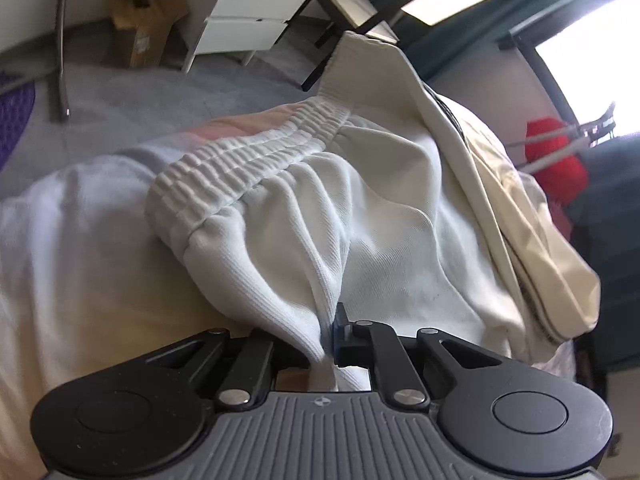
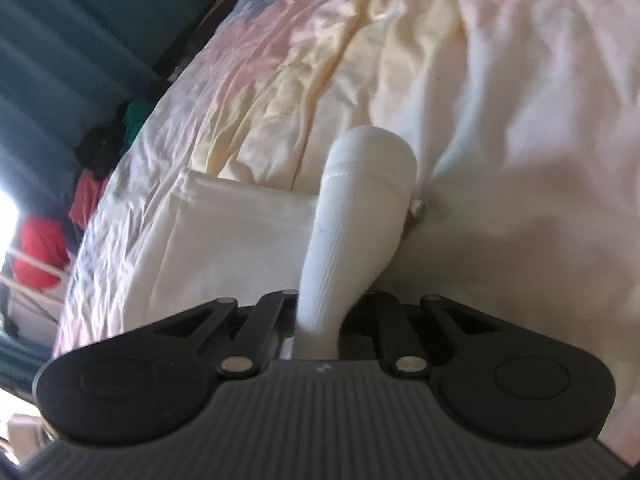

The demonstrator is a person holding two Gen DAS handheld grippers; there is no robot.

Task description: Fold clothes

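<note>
Both grippers pinched tight: left gripper (image 1: 330, 344) bunching the white pants (image 1: 360, 208) below the waistband (image 1: 240, 164) at eleven o'clock, right gripper (image 2: 320, 320) clamping a cuff (image 2: 360, 200), lifting it to spread flat.

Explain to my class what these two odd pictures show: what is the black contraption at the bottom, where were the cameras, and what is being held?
No robot here: a person holds a two-finger gripper in each hand, and each carries a wide-angle camera looking along its fingers. The black parts at the bottom are the gripper itself.

The left wrist view shows the left gripper shut on a fold of the white garment, which has a ribbed elastic waistband. A cream garment lies beside it.

The right wrist view shows the right gripper shut on a ribbed white piece of fabric. Below lies a bed with a pastel sheet.
</note>
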